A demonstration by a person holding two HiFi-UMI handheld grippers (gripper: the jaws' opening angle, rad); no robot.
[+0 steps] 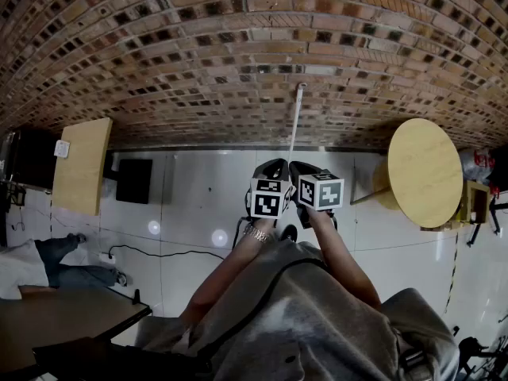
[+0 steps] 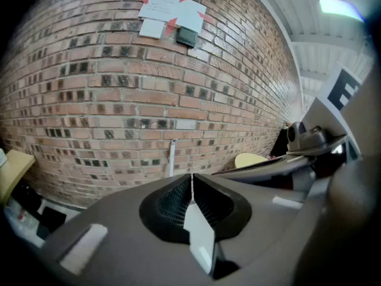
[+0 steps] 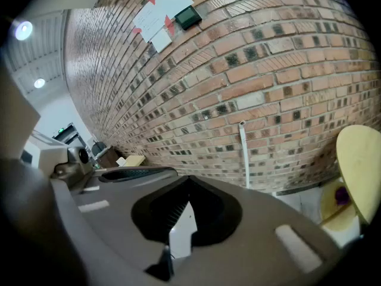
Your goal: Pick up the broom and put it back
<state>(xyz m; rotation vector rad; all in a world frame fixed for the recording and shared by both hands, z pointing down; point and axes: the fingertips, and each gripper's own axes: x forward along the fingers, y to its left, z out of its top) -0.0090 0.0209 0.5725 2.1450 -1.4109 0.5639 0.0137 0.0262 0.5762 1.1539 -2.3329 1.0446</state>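
Fingers on your left gripper (image 2: pixel 191 183) and right gripper (image 3: pixel 189 189) are pressed together, empty; the broom (image 1: pixel 296 121) leans on the brick wall (image 1: pixel 198 54).

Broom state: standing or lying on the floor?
Standing: the broom handle rises near-upright against the brick wall. Its lower end is out of sight.

Rough, matt brick wall (image 1: pixel 238 54) ahead of the left hand-held gripper (image 2: pixel 191 182); glossy white floor tiles (image 1: pixel 198 201) beneath it, glaring. The broom handle (image 1: pixel 295 121) looks smooth, white. Beside the right hand-held gripper (image 3: pixel 189 186), a smooth, pale wooden desk (image 1: pixel 425 173).
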